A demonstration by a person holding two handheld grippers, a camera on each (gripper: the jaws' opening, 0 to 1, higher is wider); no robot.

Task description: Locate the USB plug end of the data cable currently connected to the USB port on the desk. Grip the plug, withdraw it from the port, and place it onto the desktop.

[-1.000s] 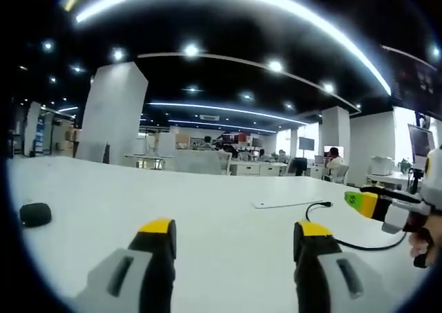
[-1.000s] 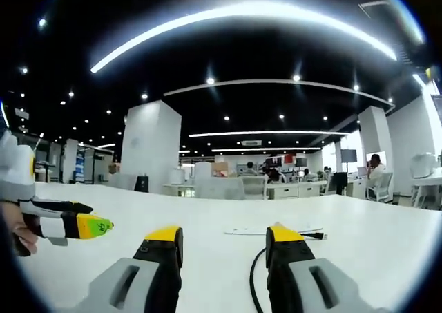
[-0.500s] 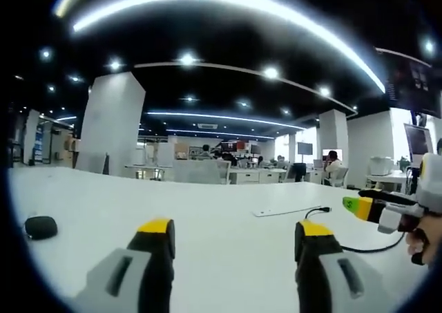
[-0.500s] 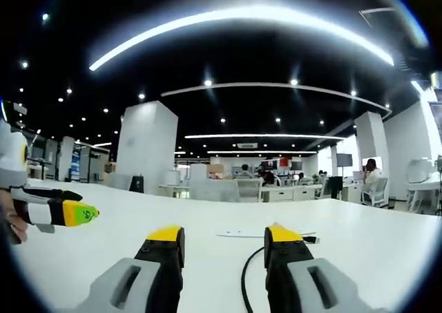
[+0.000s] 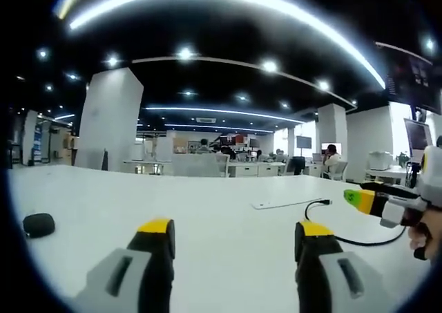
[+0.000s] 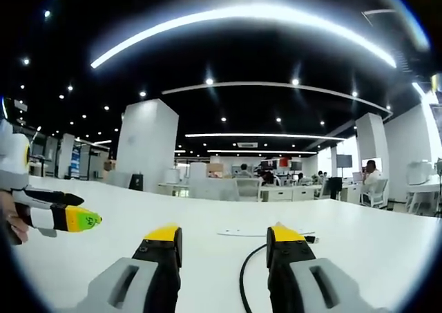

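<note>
1. My left gripper (image 5: 231,233) holds its grey, yellow-tipped fingers (image 5: 157,231) wide apart with nothing between them, hovering low over the broad white worktop (image 5: 207,209).
2. My right gripper (image 6: 224,235) is likewise spread open and empty; its yellow-tipped fingers (image 6: 164,235) frame bare white worktop (image 6: 387,244).
3. In the right gripper view, the thin black data cable (image 6: 246,275) curves up between my fingers, just beside the right-hand one, and passes behind that finger.
4. Past that finger, the small dark USB plug end (image 6: 311,239) lies at the edge of a flat white plate (image 6: 242,233) set into the worktop; whether it sits in the port I cannot tell.
5. In the left gripper view, the same cable (image 5: 359,242) loops from the plug (image 5: 324,203) round to the right, behind my right finger.
6. My right gripper (image 5: 376,204) enters that view from the right, with my hand (image 5: 427,231) on it.
7. My left gripper (image 6: 65,217) shows at the left of the right gripper view.
8. A small dark rounded object (image 5: 38,224) rests on the worktop far to the left.
9. Beyond stand white pillars (image 5: 107,119) and distant office desks.
</note>
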